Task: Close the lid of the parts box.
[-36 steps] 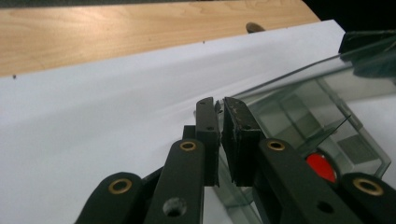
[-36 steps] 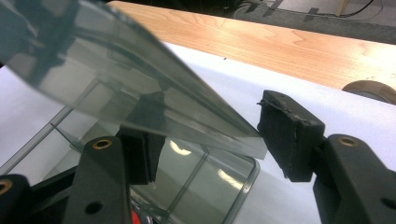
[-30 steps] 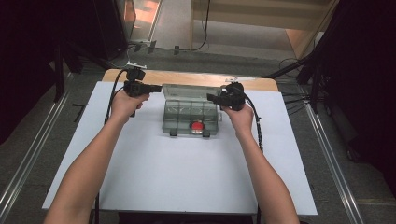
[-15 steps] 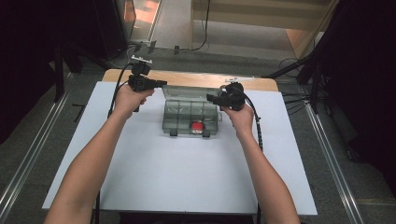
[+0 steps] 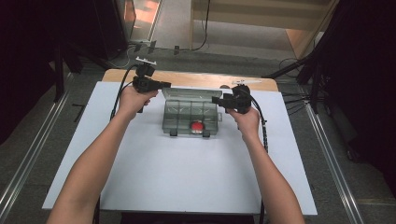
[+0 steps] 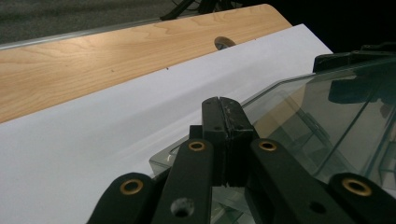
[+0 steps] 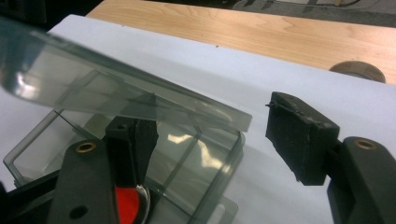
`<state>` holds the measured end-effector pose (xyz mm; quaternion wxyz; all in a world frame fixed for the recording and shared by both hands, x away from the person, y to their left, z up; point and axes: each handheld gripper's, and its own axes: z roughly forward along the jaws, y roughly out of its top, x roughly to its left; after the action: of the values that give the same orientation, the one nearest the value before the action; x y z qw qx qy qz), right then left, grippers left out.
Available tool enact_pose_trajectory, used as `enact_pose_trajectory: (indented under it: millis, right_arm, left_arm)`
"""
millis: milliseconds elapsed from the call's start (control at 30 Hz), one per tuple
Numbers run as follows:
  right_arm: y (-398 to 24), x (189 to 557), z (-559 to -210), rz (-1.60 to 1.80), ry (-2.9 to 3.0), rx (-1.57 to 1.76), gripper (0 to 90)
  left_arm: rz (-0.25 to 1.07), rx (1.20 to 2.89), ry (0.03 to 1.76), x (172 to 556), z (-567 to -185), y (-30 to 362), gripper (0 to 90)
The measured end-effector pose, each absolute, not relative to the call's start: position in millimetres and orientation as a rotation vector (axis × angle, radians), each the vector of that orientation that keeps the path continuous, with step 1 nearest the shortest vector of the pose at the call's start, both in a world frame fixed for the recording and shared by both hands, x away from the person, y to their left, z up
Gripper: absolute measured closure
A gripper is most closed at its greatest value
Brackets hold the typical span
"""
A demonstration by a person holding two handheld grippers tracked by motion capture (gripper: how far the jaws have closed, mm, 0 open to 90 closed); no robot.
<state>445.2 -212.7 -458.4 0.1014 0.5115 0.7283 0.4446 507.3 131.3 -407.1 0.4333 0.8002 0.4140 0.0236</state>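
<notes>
**Dim room, lit bench**

A white sheet (image 5: 187, 177) covers the bench (image 5: 196, 79) — a strip of pale wood shows at the far edge. Grey floor (image 5: 327, 168) and metal rails (image 5: 28, 163) flank it — dark at both sides.

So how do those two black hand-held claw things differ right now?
The left gripper has its fingers pressed shut with nothing between them, beside the clear box's raised lid. The right gripper has its fingers apart, just having opened further, one reaching over the clear box beneath the lid. Both are black, hand-held, flanking the box.
</notes>
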Motion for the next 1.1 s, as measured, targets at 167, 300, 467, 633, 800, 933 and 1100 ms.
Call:
enact_pose_trajectory:
  millis: [167, 300, 467, 633, 800, 933, 1100]
  right_arm:
    - [-217, 440, -458, 1.290, 2.207, 1.466, 31.4]
    - [-223, 436, -456, 1.281, 2.214, 1.472, 36.4]
    - [-230, 434, -452, 1.255, 2.217, 1.474, 54.3]
    - [-239, 434, -449, 1.278, 2.220, 1.508, 73.2]
    - [-244, 436, -447, 1.255, 2.253, 1.522, 87.6]
    - [-243, 439, -439, 1.264, 2.274, 1.513, 90.0]
    - [-237, 445, -426, 1.274, 2.281, 1.511, 90.0]
  left_arm:
    - [0.054, 2.002, 1.032, 506, -407, 131, 90.0]
    - [0.052, 2.006, 1.027, 504, -406, 131, 90.0]
    - [0.045, 2.005, 1.022, 501, -404, 132, 90.0]
    - [0.043, 2.008, 1.009, 497, -403, 132, 90.0]
    - [0.037, 2.005, 0.998, 493, -402, 131, 90.0]
    - [0.031, 2.002, 0.996, 490, -402, 132, 90.0]
    - [0.027, 2.003, 0.995, 487, -401, 132, 90.0]
